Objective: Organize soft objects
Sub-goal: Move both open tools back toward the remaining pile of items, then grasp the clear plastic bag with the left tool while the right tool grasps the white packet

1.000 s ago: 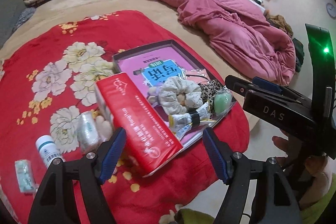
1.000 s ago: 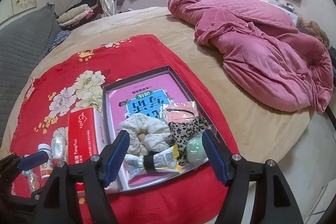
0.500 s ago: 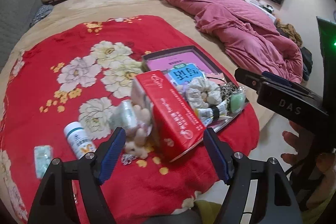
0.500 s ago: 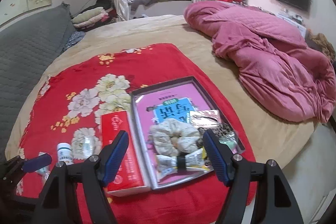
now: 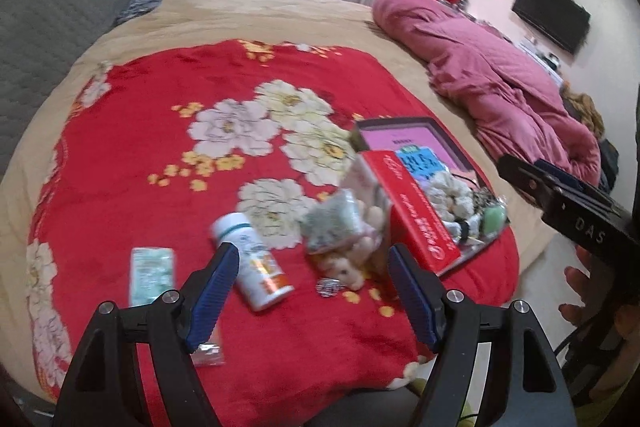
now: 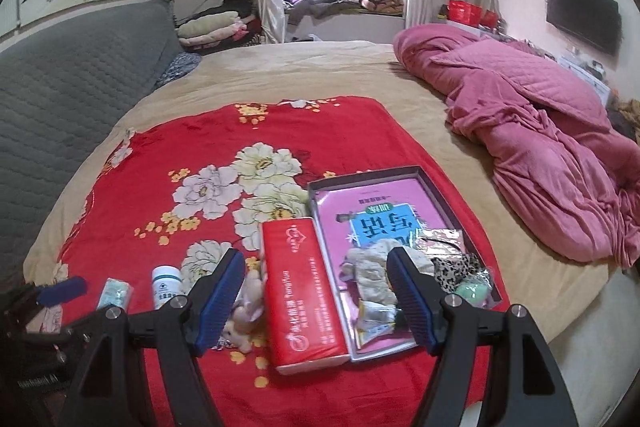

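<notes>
Left hand-held gripper (image 5: 314,287) wide apart, empty, angled down over red blanket (image 5: 160,147), right hand-held gripper (image 6: 316,297) likewise

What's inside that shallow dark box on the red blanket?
The box holds a pink booklet with a cream scrunchie, a leopard-print hair band, a green sponge and a tube on top. Anything beneath the booklet is covered.

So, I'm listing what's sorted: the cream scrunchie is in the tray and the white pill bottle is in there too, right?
Not quite. The cream scrunchie is in the tray, but the white pill bottle lies outside it on the red blanket, left of the red tissue pack, as the right wrist view shows.
</notes>
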Available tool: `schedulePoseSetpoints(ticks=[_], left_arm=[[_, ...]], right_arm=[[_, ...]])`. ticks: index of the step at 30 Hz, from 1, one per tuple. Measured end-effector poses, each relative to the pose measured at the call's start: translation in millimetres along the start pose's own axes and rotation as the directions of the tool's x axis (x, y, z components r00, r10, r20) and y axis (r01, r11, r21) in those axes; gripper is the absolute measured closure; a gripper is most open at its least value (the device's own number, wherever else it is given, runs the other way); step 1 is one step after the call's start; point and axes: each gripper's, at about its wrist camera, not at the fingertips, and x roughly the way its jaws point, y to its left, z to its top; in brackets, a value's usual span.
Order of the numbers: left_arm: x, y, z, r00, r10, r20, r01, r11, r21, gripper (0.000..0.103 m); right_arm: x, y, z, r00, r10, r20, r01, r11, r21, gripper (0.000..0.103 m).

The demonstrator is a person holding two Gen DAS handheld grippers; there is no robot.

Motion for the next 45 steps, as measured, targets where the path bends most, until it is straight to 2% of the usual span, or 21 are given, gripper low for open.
schedulePoseSetpoints(ticks=[4,12,20,32,39,45], left_arm=[[-10,24,-2,1.0,0.024,0.017,-0.023,0.999,-0.04,0.025],[-18,64,-16,0.997,0.072,0.003,-0.072,0.994,-0.085,0.025],[-11,100,-38,0.994,0.095,-0.052,-0.101,0.986,-0.136,0.025],[31,101,-71,0.985,0.071,-0.158,-0.093,0.986,-0.136,0.025],[60,106,-81,0.975,0.057,-0.215,-0.092,0.983,-0.157,0.025],[75,112,-83,0.969,0.041,-0.242,-0.084,0.982,-0.172,0.025]], right_arm=[[-2,14,0,1.0,0.014,0.002,-0.014,1.0,-0.021,0.03],[0,42,-5,0.999,0.042,-0.012,-0.042,0.998,-0.052,0.03],[8,65,-16,0.997,0.063,-0.039,-0.066,0.995,-0.078,0.03],[31,83,-30,0.994,0.055,-0.098,-0.069,0.987,-0.144,0.03],[73,99,-40,0.984,0.055,-0.17,-0.087,0.978,-0.188,0.03],[112,100,-42,0.973,0.018,-0.228,-0.063,0.979,-0.192,0.03]])
